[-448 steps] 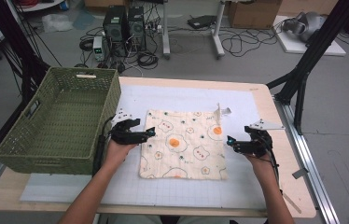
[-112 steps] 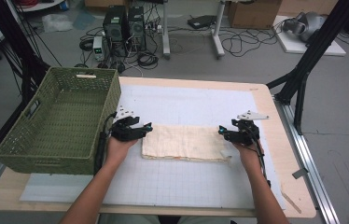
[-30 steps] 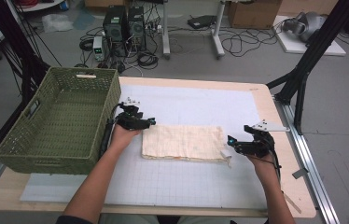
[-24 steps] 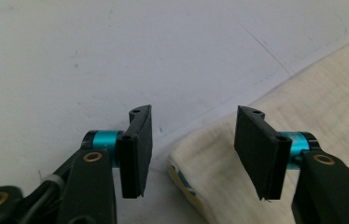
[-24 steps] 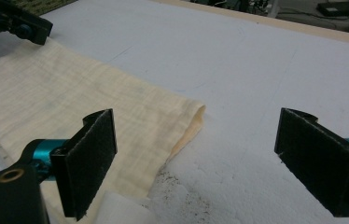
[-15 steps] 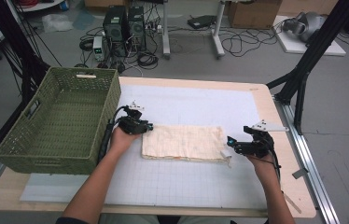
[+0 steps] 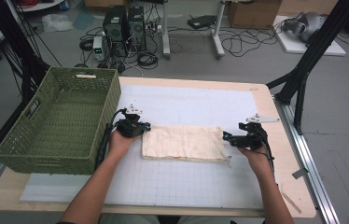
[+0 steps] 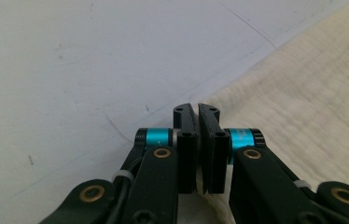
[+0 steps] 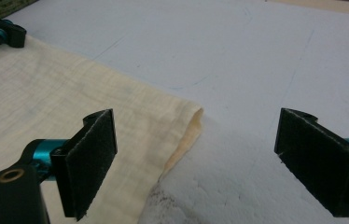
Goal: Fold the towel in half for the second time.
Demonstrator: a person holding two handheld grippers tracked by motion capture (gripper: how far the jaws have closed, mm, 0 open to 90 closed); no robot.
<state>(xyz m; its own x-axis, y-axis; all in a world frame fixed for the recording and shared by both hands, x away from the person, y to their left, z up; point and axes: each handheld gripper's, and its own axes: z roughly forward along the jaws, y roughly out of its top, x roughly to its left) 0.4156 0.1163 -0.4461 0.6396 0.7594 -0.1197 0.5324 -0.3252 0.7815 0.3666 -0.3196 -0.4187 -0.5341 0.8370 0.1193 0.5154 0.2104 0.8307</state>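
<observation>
Two claws work the folded cloth (image 7: 182, 143): left claw (image 8: 197, 122) has just pinched shut on its corner, right claw (image 9: 200, 161) gapes over the other end. Next, the right must bite that edge for another fold.

Cream cloth (image 7: 182, 143), folded near the bench's middle: matt woven fabric, faintly crinkled, with a soft rolled edge and a fine crosshatch weave close up. White mat (image 7: 186, 177) across the bench (image 7: 298, 205): smooth, matt, faintly gridded, lightly scuffed and marked. Pale wood, smooth, along the bench's outer edges. Green basket (image 7: 56, 126) at the left edge: coarse woven wicker look, matt. Left gripper (image 8: 198, 122): black plastic, slightly glossy, with brass-coloured rivets and shiny teal metal sleeves. Right gripper (image 9: 196, 158): 2 fingers (image 9: 93, 163) faced in rough, matt black foam-like padding, a little grainy and worn at the edges.
</observation>
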